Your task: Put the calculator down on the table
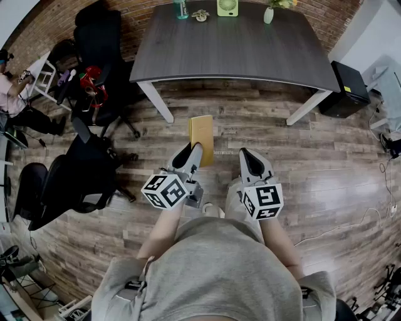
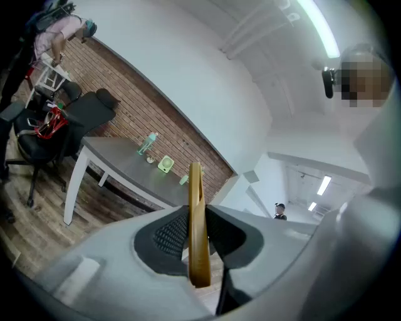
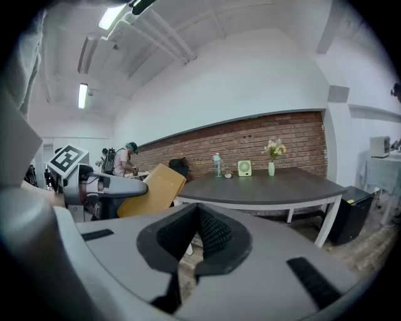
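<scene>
Yellow calculator (image 1: 202,131) pinched on edge between the jaws of left gripper (image 1: 190,153), held over the wood floor (image 1: 326,169), short of the dark table's (image 1: 232,56) near edge, right gripper (image 1: 249,155) just beside, jaws pressed together on nothing, bottle (image 1: 181,9), fan (image 1: 227,7) and vase (image 1: 268,14) along the tabletop's far edge.

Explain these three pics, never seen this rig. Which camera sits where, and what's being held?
No robot here: a person holds a claw tool in each hand. The head view looks down from the person's head. The other two views come from cameras riding on each claw. The left claw is clamped on the calculator, a flat yellow slab held in the air, short of the table. The right claw is shut on nothing. Along the table's far edge stand a bottle, a small green fan and a vase.
</scene>
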The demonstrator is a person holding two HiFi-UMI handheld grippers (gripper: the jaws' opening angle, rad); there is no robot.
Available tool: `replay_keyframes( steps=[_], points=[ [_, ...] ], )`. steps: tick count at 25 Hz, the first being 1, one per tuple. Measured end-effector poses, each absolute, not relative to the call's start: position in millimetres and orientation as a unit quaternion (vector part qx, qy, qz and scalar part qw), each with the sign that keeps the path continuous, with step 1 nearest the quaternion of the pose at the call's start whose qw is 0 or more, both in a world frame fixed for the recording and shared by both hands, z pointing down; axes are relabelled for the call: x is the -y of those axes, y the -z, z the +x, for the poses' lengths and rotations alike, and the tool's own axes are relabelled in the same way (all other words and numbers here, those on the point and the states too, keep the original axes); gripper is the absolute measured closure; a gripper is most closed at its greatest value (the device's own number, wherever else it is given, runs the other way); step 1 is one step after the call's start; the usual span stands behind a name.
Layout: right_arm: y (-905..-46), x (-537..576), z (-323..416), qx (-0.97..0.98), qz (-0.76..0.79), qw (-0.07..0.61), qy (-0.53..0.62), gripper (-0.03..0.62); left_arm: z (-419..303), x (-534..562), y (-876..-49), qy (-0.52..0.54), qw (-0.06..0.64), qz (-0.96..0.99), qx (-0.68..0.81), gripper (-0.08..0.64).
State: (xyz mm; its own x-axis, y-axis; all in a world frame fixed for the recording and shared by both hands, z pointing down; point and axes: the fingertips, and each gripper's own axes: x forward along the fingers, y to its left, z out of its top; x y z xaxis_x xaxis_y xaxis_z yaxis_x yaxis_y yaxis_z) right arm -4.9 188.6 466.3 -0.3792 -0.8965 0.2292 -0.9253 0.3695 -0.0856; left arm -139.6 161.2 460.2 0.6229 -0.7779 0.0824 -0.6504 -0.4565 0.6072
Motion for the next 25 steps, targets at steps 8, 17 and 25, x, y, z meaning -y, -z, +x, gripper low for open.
replay_keyframes(
  steps=[8,17,25],
  points=[
    [-448.9,-250.4,-25.5,0.832,0.539,0.074,-0.104,0.591,-162.8,-221.9,-436.2,0.117,0.297,0.842,0.435,0.47],
    [-436.9,-258.8,-37.0,0.835,0.54,0.057,-0.087,0.591,-170.8,-233.4,-428.2,0.142,0.304,0.84,0.427,0.471],
    [-440.2,-263.6,-52.9,0.831,0.546,0.058,-0.093,0.591,-180.1,-235.8,-429.2,0.138,0.302,0.846,0.417,0.471]
  ],
)
